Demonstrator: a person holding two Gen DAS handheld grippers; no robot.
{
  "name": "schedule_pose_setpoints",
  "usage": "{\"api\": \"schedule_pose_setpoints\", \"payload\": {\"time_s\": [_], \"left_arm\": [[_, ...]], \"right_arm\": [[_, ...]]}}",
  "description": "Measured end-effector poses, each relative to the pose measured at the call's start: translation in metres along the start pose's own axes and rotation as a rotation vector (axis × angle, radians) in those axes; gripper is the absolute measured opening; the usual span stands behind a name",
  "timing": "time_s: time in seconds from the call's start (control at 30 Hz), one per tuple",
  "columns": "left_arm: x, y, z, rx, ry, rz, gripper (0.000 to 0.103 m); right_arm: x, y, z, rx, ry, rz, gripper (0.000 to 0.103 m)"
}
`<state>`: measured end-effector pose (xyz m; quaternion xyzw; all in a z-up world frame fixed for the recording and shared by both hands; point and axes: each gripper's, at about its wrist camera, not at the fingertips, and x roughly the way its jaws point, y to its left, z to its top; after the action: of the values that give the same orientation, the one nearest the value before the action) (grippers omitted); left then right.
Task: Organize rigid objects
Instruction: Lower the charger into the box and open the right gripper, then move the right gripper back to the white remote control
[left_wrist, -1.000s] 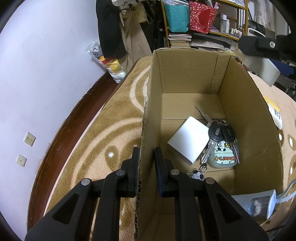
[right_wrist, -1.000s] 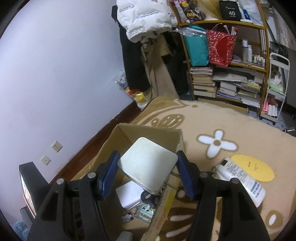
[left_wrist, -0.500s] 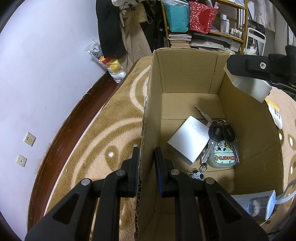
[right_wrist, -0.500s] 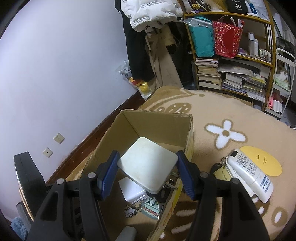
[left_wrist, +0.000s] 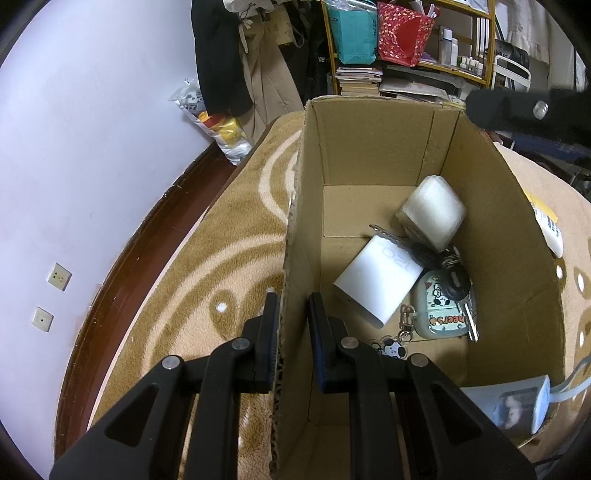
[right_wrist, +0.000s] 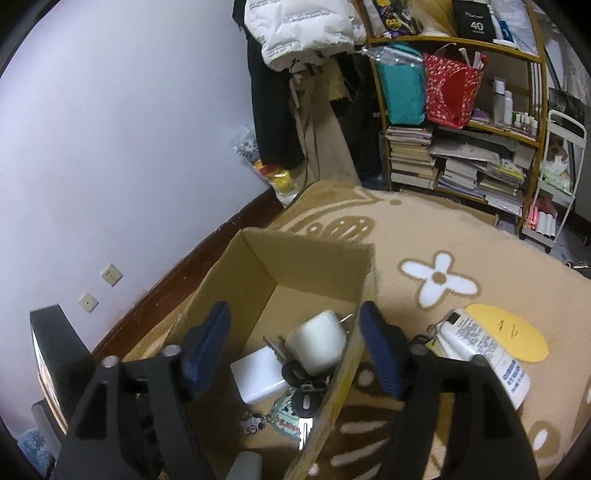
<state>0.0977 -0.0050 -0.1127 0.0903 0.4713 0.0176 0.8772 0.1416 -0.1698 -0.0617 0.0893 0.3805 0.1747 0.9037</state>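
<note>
White rounded-square plastic case (right_wrist: 320, 346) lies in the brown cardboard box (left_wrist: 376, 147), leaning toward its right wall, atop the bunch of keys (left_wrist: 448, 273). Right gripper (right_wrist: 295, 350) hangs directly above, jaws wide apart and empty; half a second ago it held the case. Left gripper (left_wrist: 291, 325) still pinches the box's left wall. White bottle (right_wrist: 484, 354) waits outside the box's right wall, nearer the right gripper.

cardboard box (left_wrist: 373, 140): plain brown | rug (right_wrist: 480, 240): tan, white flower and swirl pattern | charger (left_wrist: 376, 282): white | key case (left_wrist: 439, 310): mint, cartoon panda | tube (right_wrist: 487, 354): white
</note>
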Motion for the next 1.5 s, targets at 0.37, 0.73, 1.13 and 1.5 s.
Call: {"api": "schedule_pose_setpoints", "payload": {"time_s": [0.37,0.73,1.13,1.5], "left_arm": [[-0.001,0.001,-0.001,0.000,-0.001,0.001,0.016],[-0.001,0.001,-0.001,-0.001,0.000,0.000,0.016],[-0.001,0.000,-0.001,0.000,-0.001,0.001,0.016],[-0.001,0.001,-0.001,0.004,0.008,0.001,0.016]], "right_arm": [[-0.009,-0.055,0.013,0.107,-0.052,-0.137,0.103],[0.005,-0.119,-0.004,0.184,0.001,-0.276,0.103],[0.019,-0.164,-0.020,0.268,0.046,-0.303,0.103],[0.032,-0.182,-0.036,0.289,0.111,-0.256,0.092]]}}
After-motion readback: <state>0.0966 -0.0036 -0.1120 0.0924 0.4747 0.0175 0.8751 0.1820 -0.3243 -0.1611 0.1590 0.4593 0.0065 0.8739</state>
